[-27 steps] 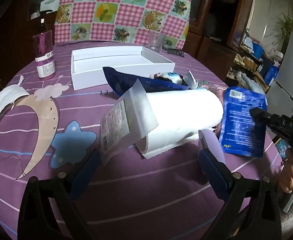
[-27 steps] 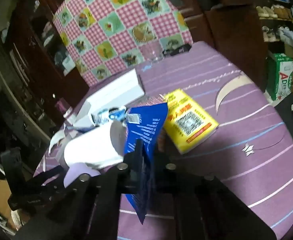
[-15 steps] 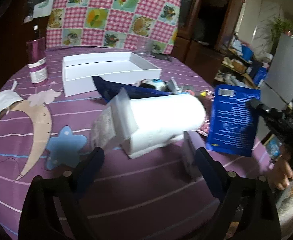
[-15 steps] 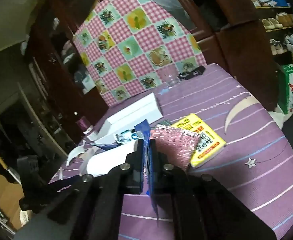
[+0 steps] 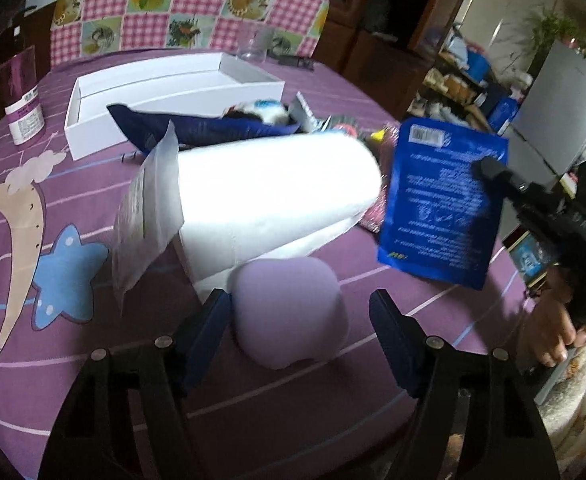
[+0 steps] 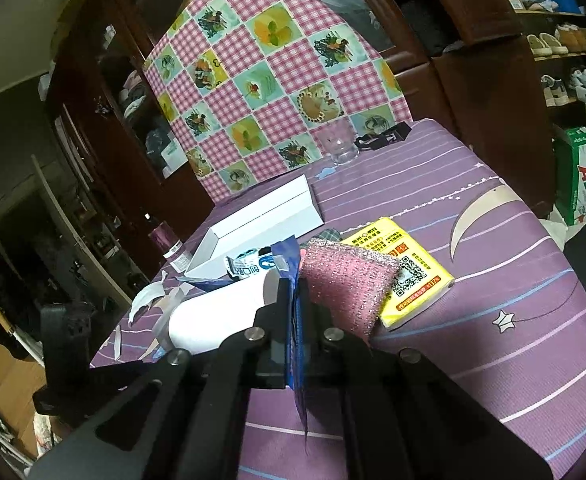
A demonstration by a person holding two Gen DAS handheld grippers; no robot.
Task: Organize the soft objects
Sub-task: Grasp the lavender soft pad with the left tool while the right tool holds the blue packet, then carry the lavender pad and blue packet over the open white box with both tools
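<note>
A lavender soft pad [image 5: 289, 312] lies on the purple tablecloth between the fingers of my left gripper [image 5: 297, 298]. The left finger touches its side and the right finger stands clear of it, so the jaws are open. Just beyond the pad lies a white paper roll [image 5: 273, 192] with a loose plastic wrapper [image 5: 145, 216]. My right gripper [image 6: 295, 284] is shut on a blue pouch [image 5: 441, 204], holding it up off the table to the right of the roll. In the right wrist view the blue pouch [image 6: 297, 344] shows edge-on between the fingers. A pink glittery sponge [image 6: 345, 288] leans on a yellow tissue pack [image 6: 413, 276].
A white open box [image 5: 173, 92] stands behind the roll, with a dark blue bag [image 5: 205, 128] in front of it. A purple bottle [image 5: 23, 96] is at the far left and a glass [image 6: 339, 144] at the back. A hand [image 5: 553, 328] grips the right tool at the table's edge.
My left gripper has come closer to the roll, and the lavender pad now lies between its fingers. The right gripper has lifted the blue pouch, uncovering the pink sponge.
</note>
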